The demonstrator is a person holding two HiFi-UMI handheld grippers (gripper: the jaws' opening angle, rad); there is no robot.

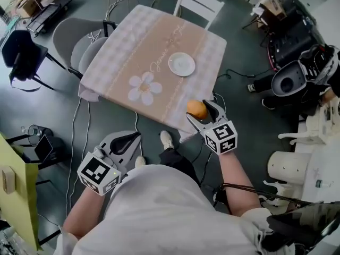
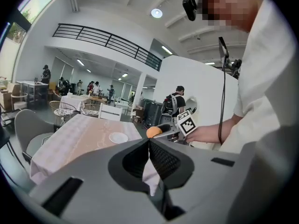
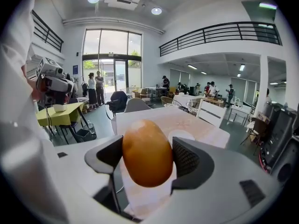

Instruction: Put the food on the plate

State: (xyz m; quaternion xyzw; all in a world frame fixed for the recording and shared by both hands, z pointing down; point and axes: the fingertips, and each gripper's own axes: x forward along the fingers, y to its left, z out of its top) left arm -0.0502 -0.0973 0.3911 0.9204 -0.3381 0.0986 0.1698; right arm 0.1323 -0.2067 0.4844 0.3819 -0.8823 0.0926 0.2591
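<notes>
1. Your right gripper (image 1: pixel 204 112) is pinching the food (image 3: pixel 147 153), a smooth orange-brown oval, across its middle. Both pads press its sides, and it hangs in the air just right of centre in the head view.
2. Your left gripper (image 2: pixel 149 143) is pressed together on nothing. It sits low at the lower left of the head view, well apart from the table (image 1: pixel 127 52).
3. The plate (image 1: pixel 181 64) lies bare on the table, above centre in the head view and well apart from the food, which is at the table's near corner.
4. You seem to be mid-carry: the food is lifted but not yet placed. The next move calls for reaching forward until the food is over the plate, lowering it until it rests there, then spreading the jaws.
5. What kind of food it is cannot be told. In the right gripper view the food and one jaw cover part of the plate. Your torso fills the bottom of the head view.
</notes>
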